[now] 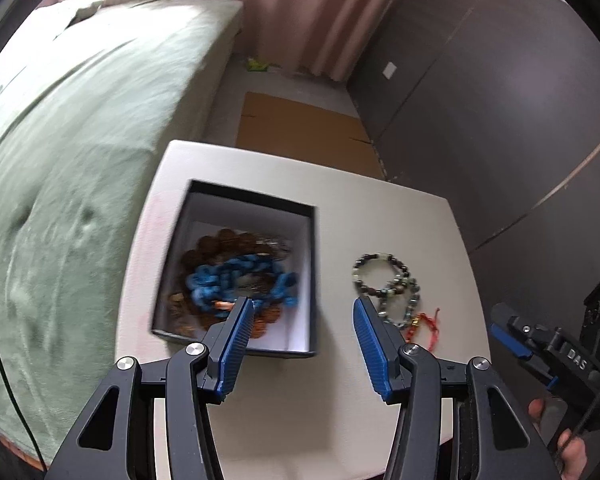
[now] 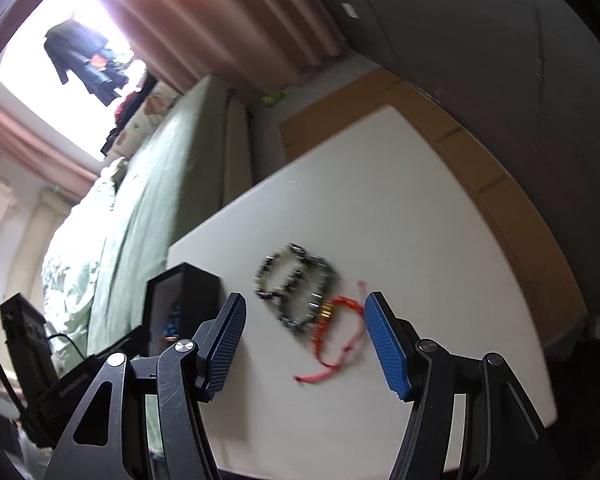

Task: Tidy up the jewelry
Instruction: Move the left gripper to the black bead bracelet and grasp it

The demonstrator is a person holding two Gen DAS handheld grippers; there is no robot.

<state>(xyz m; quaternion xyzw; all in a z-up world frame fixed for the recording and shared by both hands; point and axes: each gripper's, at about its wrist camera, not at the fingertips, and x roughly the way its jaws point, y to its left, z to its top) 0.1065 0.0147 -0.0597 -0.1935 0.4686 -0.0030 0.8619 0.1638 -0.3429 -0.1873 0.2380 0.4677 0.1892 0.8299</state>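
Note:
A black box (image 1: 300, 216) with a white inside sits on the white table (image 1: 380, 216). It holds a blue braided bracelet (image 1: 240, 276) over brown beaded ones (image 1: 220, 240). Right of the box lie dark beaded bracelets (image 1: 384, 276) and a red cord bracelet (image 1: 424, 328). My left gripper (image 1: 302, 308) is open and empty above the box's near right corner. My right gripper (image 2: 304, 304) is open and empty, just short of the beaded bracelets (image 2: 296, 284) and the red cord bracelet (image 2: 336, 332). The box (image 2: 184, 296) shows at its left. The right gripper (image 1: 512, 344) also shows in the left wrist view.
A bed with a green cover (image 1: 80, 152) runs along the table's left side. Flat cardboard (image 1: 300, 128) lies on the floor beyond the table. A dark wall (image 1: 500, 100) stands to the right. Pink curtains (image 1: 312, 12) hang at the back.

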